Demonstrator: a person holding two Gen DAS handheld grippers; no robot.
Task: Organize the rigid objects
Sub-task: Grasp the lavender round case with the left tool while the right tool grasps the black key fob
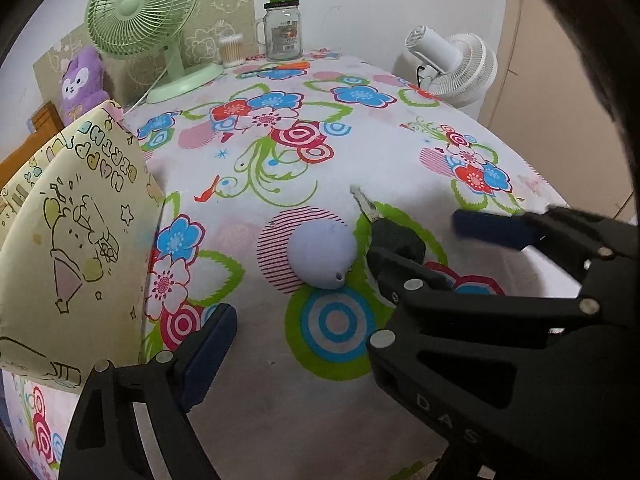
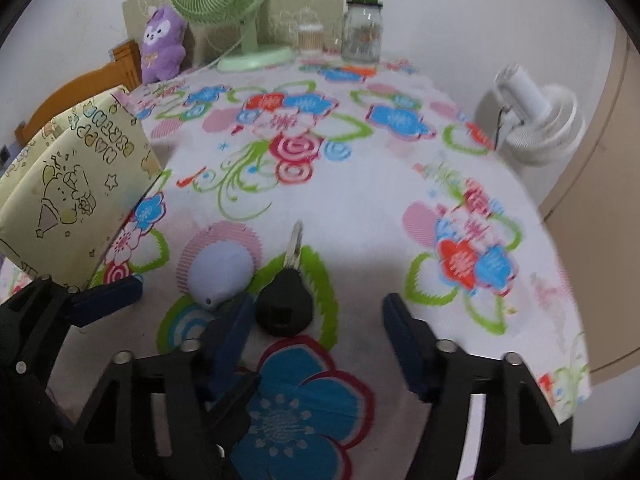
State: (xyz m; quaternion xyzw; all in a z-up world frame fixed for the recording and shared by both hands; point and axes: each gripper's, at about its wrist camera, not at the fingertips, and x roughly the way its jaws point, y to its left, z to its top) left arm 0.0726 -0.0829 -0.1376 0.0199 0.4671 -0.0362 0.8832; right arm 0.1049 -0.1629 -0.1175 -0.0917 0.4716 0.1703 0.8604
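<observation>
Your left hand-held gripper (image 1: 306,292) stands wide open over the table (image 1: 360,152), its blue pads either side of the lilac ball (image 1: 323,254) without touching it. The ball rests on the flowered cloth, just left of the key (image 1: 390,232), which lies with its black head toward you and its blade pointing away.

Your right hand-held gripper (image 2: 318,332) is also open: in the right wrist view its pads flank the key (image 2: 285,300) head, clear of it on both sides, with a wider gap on the right. No earlier picture is supplied, so only this stance is recorded.

The left wrist view shows your right hand-held gripper (image 1: 416,240) coming in from the right, its near finger covering part of the key head; whether that finger touches the key cannot be told there. The right wrist view shows the whole key and, at its left edge, one finger of your left hand-held gripper (image 2: 108,296) beside the ball (image 2: 221,276).

A yellow printed box (image 1: 68,248) stands at the table's left edge. At the far end stand a green fan (image 1: 140,12), a jar (image 1: 282,34) and a purple plush (image 1: 82,80). Only the left wrist view resolves the cotton swab tub (image 1: 231,50) and an orange-handled tool (image 1: 280,67) clearly; the right wrist view is blurred there. A white fan (image 2: 536,120) sits off the right side.
</observation>
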